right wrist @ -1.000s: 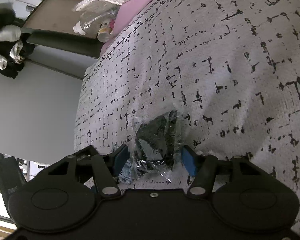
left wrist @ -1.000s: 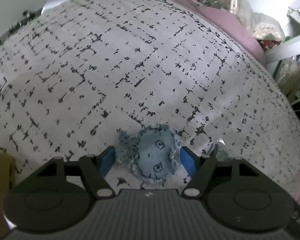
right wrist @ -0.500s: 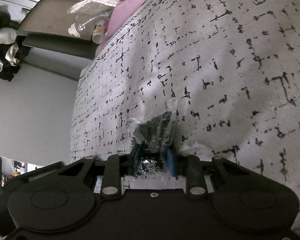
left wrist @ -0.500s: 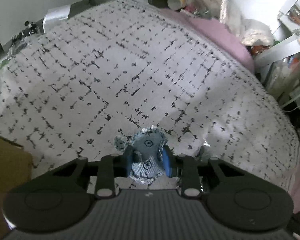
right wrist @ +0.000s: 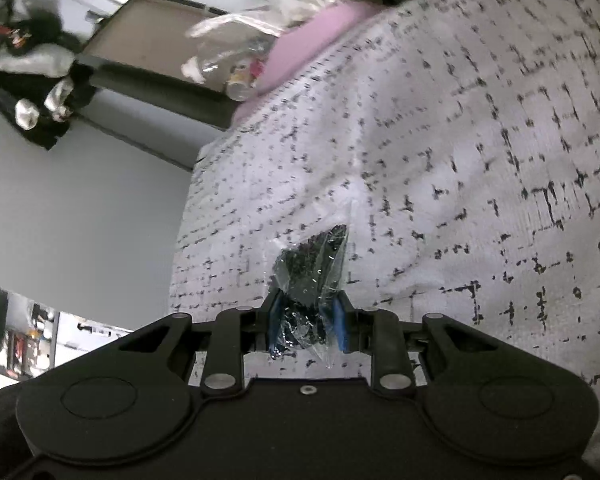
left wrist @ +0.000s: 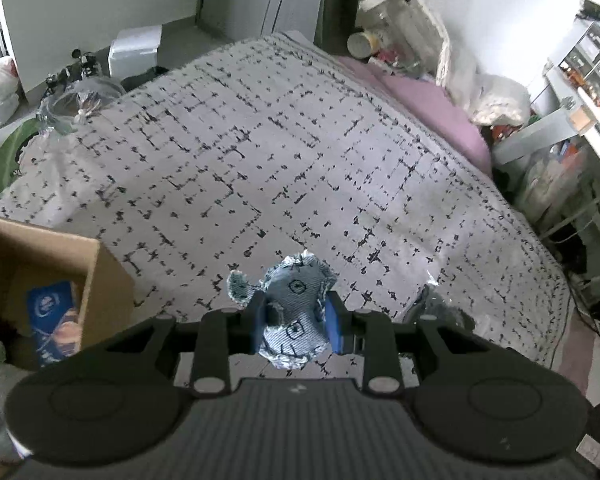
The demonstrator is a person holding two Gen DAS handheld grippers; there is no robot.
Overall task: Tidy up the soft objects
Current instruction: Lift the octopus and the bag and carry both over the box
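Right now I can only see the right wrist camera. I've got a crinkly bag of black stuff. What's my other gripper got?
Observer: Your left gripper is shut on a blue denim toy with frayed edges.
Operator: Is it on the bed?
Observer: No, it hangs clear above the patterned bedspread.
Operator: Is there somewhere to put things?
Observer: Yes, an open cardboard box sits at the bed's near-left edge in that view.
Operator: Is it empty?
Observer: No, there is a blue packet inside.
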